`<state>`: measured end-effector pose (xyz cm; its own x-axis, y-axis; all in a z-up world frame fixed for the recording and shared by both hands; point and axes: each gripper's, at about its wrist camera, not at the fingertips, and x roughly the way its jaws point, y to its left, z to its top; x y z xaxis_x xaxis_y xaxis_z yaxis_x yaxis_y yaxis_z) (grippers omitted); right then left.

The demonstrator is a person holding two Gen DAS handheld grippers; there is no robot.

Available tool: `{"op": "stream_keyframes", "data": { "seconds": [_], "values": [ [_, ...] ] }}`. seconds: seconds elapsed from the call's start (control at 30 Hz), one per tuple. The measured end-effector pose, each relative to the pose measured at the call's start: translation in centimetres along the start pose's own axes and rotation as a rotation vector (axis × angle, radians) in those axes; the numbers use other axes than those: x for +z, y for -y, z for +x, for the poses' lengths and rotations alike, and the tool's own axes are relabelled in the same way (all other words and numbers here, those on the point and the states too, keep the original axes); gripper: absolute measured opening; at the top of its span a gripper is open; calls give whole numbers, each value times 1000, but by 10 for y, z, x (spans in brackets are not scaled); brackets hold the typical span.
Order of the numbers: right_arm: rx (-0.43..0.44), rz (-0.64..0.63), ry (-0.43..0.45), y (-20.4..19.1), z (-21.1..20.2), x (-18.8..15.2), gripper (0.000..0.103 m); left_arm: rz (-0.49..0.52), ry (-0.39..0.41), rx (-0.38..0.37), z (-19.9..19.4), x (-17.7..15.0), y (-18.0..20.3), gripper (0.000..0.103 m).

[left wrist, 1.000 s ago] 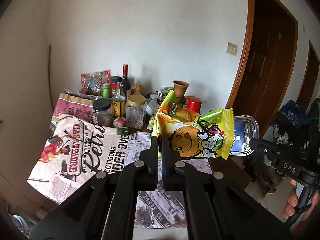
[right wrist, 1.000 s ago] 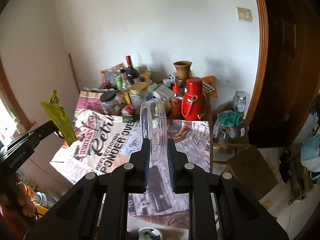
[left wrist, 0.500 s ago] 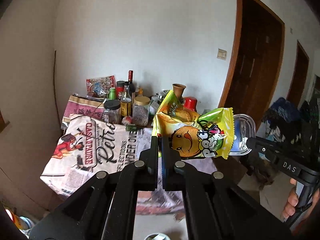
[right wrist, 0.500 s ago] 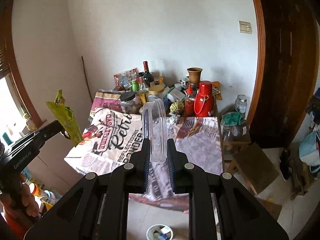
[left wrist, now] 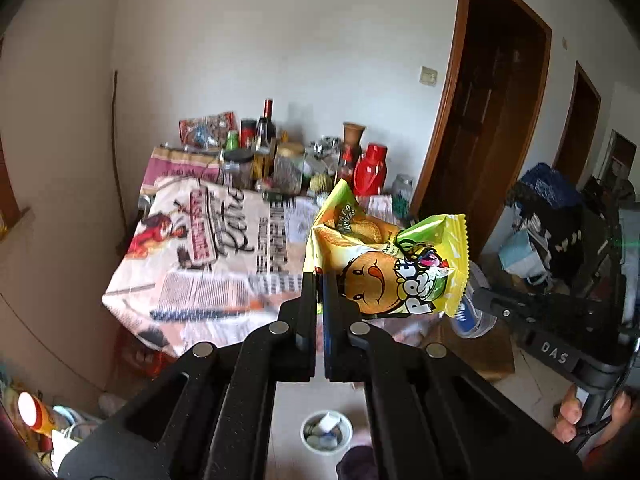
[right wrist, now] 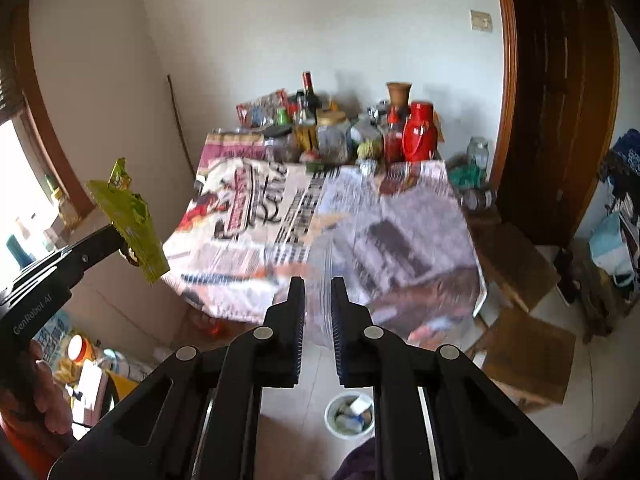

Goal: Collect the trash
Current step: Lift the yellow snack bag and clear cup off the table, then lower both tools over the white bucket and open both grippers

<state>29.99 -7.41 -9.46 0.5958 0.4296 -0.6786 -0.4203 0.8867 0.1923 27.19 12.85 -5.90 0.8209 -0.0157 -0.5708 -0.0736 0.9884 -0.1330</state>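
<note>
Now both loads are carried: the left claw (left wrist: 319, 280) pinches the snack bag (left wrist: 390, 266), the right claw (right wrist: 318, 286) clamps a clear plastic lid (right wrist: 326, 264). Next, judging by the layout: lower over the white bin (right wrist: 350, 416) and release.

walls (left wrist: 280, 40): white | door (left wrist: 492, 128): dark wood | floor (right wrist: 560, 420): pale tile | window (right wrist: 16, 168): daylight

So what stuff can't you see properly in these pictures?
- Clear plastic container in the right claw: right wrist view, see-through and motion-blurred, so its shape is hard to trace.
- Same container in the left wrist view: mostly hidden behind the snack bag held by the left claw.
- White bin on the floor: contents too small to name.
- Tablecloth print: blurred.
</note>
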Motion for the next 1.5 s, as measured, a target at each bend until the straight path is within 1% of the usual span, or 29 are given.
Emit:
{"op": "stream_keyframes", "data": {
  "seconds": [0.03, 0.13, 0.23, 0.37, 0.57, 0.7, 0.83, 0.9, 0.93, 0.97, 1.0, 1.03, 1.07, 1.17, 1.2, 1.27, 1.3, 1.4, 1.5],
  "values": [
    [-2, -2, -17, -2, 3, -6, 5, -1, -12, -1, -1, -5, -1, 1],
    [3, 5, -89, -5, 22, -23, 5, -7, -60, -4, 2, -21, -6, 1],
    [-6, 3, -140, -3, 41, -36, 5, -19, -105, -2, 9, -36, -9, 1],
    [15, -4, -205, -1, 63, -54, 4, -34, -169, 15, 25, -58, -12, 1],
    [36, -10, -293, 11, 103, -80, 4, -49, -265, 67, 67, -92, -14, 1],
    [46, -12, -354, 26, 133, -97, 4, -62, -341, 83, 109, -125, -11, 1],
    [45, 8, -381, 48, 153, -117, 5, -76, -420, 81, 156, -161, -5, 1],
    [33, 12, -409, 61, 165, -132, 10, -84, -464, 77, 184, -185, -2, 1],
    [33, 16, -424, 66, 171, -137, 20, -86, -482, 73, 196, -195, 0, 1],
    [30, 25, -447, 75, 180, -147, 37, -84, -502, 75, 208, -207, 2, 1],
    [26, 34, -462, 81, 186, -154, 44, -82, -531, 76, 225, -223, 4, 1],
    [17, 49, -474, 90, 193, -164, 54, -81, -551, 74, 237, -234, 6, 1],
    [13, 57, -474, 95, 196, -170, 56, -82, -574, 73, 250, -247, 7, 1],
    [-12, 70, -505, 113, 214, -193, 56, -89, -645, 68, 289, -289, 11, 1],
    [-20, 73, -515, 118, 220, -201, 56, -89, -674, 70, 306, -308, 12, 1],
    [-36, 75, -528, 127, 232, -214, 56, -91, -710, 73, 327, -332, 14, 1],
    [-41, 79, -534, 132, 238, -222, 56, -98, -737, 72, 342, -350, 15, 1],
    [-35, 106, -553, 149, 256, -244, 56, -120, -807, 67, 378, -393, 16, 1],
    [-30, 129, -577, 164, 276, -266, 56, -107, -848, 84, 410, -426, 20, 1]
  ]
}}
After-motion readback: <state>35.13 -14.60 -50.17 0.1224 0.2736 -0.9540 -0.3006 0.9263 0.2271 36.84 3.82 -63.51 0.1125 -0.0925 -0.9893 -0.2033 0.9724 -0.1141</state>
